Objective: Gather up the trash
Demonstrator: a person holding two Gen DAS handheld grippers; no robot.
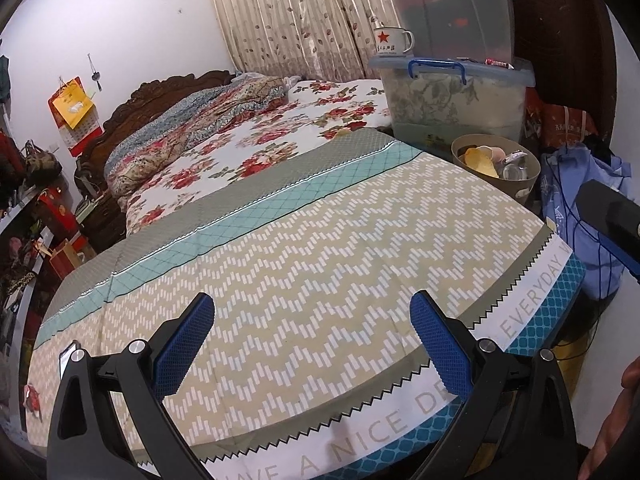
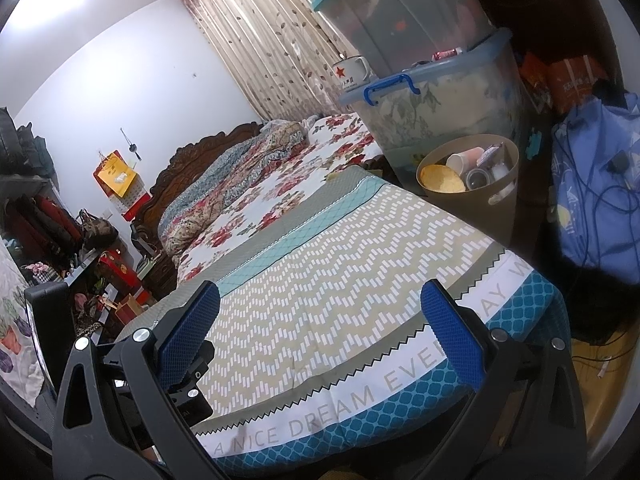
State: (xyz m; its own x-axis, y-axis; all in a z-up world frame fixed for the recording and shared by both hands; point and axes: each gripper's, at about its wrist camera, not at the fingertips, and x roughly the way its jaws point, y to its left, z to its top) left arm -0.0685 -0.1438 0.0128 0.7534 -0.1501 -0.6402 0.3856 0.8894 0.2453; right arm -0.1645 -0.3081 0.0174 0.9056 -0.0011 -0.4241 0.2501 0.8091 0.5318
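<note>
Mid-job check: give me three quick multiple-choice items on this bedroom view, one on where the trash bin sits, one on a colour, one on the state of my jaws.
1. Where is the trash bin?
A. on the floral quilt
B. off the patterned cover's far right corner, in front of the stacked storage boxes
C. on top of the boxes

2. What colour is the star on the enamel mug?
A. blue
B. green
C. red

3. How do both pairs of jaws stand?
A. wide open, empty
B. shut on a cup
C. shut on cloth

Answers: 1 B, the bin stands below the lower box; 2 C, a red star shows on the white mug; 3 A, left gripper and right gripper show only bedding between their pads.
</note>
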